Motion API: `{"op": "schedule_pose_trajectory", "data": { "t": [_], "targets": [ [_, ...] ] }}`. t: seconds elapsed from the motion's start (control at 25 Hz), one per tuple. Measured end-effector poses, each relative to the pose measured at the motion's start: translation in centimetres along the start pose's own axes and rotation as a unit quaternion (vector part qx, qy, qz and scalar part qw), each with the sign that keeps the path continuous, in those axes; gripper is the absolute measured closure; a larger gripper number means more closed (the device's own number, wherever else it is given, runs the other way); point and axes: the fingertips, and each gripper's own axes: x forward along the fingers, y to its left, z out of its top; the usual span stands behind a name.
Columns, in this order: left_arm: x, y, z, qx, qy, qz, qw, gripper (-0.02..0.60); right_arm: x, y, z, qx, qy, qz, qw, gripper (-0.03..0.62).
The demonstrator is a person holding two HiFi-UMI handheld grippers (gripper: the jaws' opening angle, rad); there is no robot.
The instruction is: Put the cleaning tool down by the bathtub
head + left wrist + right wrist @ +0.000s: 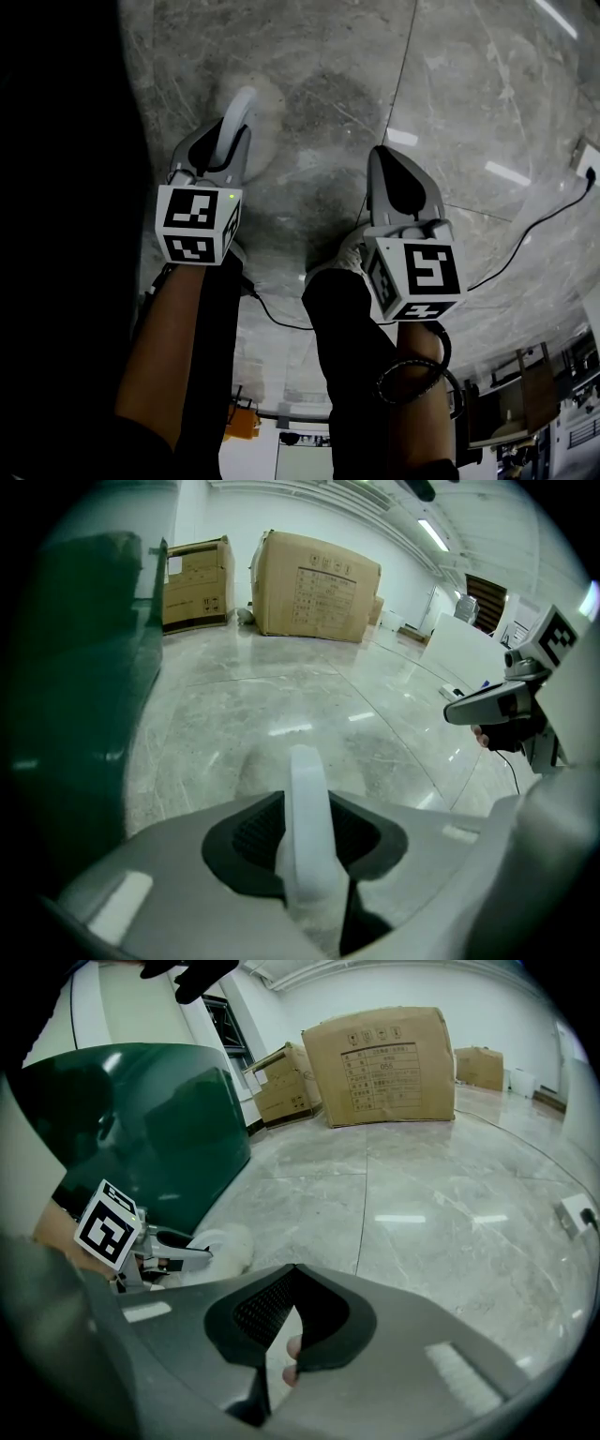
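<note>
The cleaning tool is a white handle (309,827) with a pale fluffy round head (265,112). My left gripper (230,131) is shut on the handle and holds it above the marble floor, with the head just past the jaws. The same gripper (305,803) shows the handle standing upright between its pads. The dark green bathtub (141,1129) rises at the left, close beside the tool (220,1246); its wall (84,667) fills the left of the left gripper view. My right gripper (389,164) hovers to the right, shut and empty (291,1283).
Large cardboard boxes (384,1063) stand at the far wall, and further boxes (314,588) show beyond the tub. A black cable (534,234) runs over the floor to a socket (572,1213) at the right. The person's legs (347,309) stand below the grippers.
</note>
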Motion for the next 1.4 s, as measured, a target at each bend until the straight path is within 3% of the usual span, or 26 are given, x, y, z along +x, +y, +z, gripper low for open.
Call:
{"op": "schedule_pose_trajectory", "data": {
  "t": [0.6,1.16,1.4],
  "targets": [
    [-2.6,-0.5,1.4,0.013,-0.013,0.003,0.9998,0.416,-2.5,1.4,1.1,-0.004,-0.007,0.000,1.000,0.568],
    [-8.7,-1.5,8.1,0.020,-0.050,0.019,0.9984,0.416,-7.4,4.0,7.4,-0.017,-0.041,-0.001,0.999,0.568],
    [-12.1,-2.1,10.8,0.032,-0.069,0.021,0.9969,0.451,-10.3,5.3,9.5,-0.017,-0.050,-0.006,0.999,0.568]
  ]
}}
